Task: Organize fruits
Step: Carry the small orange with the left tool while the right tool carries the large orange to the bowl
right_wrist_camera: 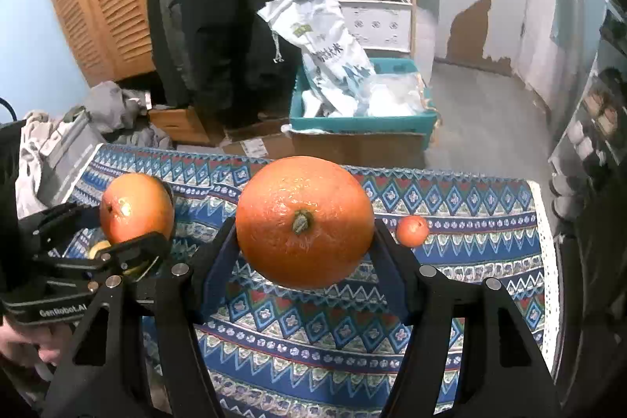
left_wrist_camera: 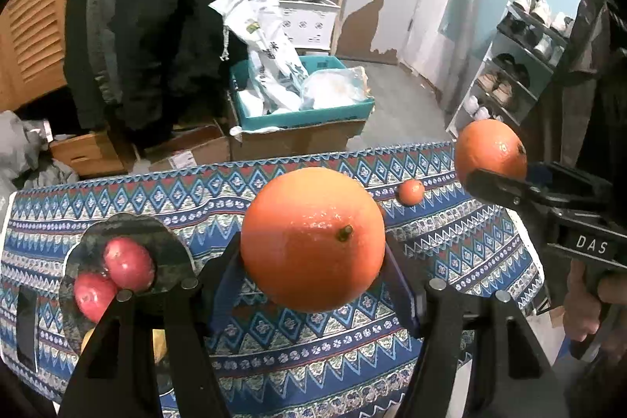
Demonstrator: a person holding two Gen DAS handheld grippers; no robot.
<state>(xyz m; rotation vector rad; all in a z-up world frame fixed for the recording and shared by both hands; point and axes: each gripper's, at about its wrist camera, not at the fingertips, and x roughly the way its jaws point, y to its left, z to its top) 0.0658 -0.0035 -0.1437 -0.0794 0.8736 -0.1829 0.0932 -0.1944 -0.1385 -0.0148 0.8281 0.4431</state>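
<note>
The left gripper [left_wrist_camera: 313,261] is grasping a large orange [left_wrist_camera: 312,239], its two black fingers pressing on the fruit's left and right sides, and is holding it in the air above the patterned cloth [left_wrist_camera: 352,359] covering the counter. The orange's stem end is facing the camera. The right gripper [right_wrist_camera: 305,253] is doing the same with a second large orange [right_wrist_camera: 305,222], clamped between its fingers and lifted clear of the cloth. In the left wrist view this second orange is showing at the far right, in the other gripper's fingers, with part of a hand [left_wrist_camera: 588,300] below it.

Further out, to the left of the left gripper, a dark plate [left_wrist_camera: 98,234] is sitting on the cloth, carrying two red apples [left_wrist_camera: 129,263] touching each other, and something yellow is peeking out beneath them, partly hidden by the gripper's frame. A small tangerine [right_wrist_camera: 412,230] is lying alone on the cloth, well apart from the plate, near the far edge of the counter.

Judging from this, the carrying step is under way: both oranges are picked up and not yet set down. The next move probably calls for bringing each orange over to the plate and lowering it beside the apples without knocking them, then loosening the fingers. The round fruit could roll once let go. The tangerine is still waiting to be gathered.
</note>
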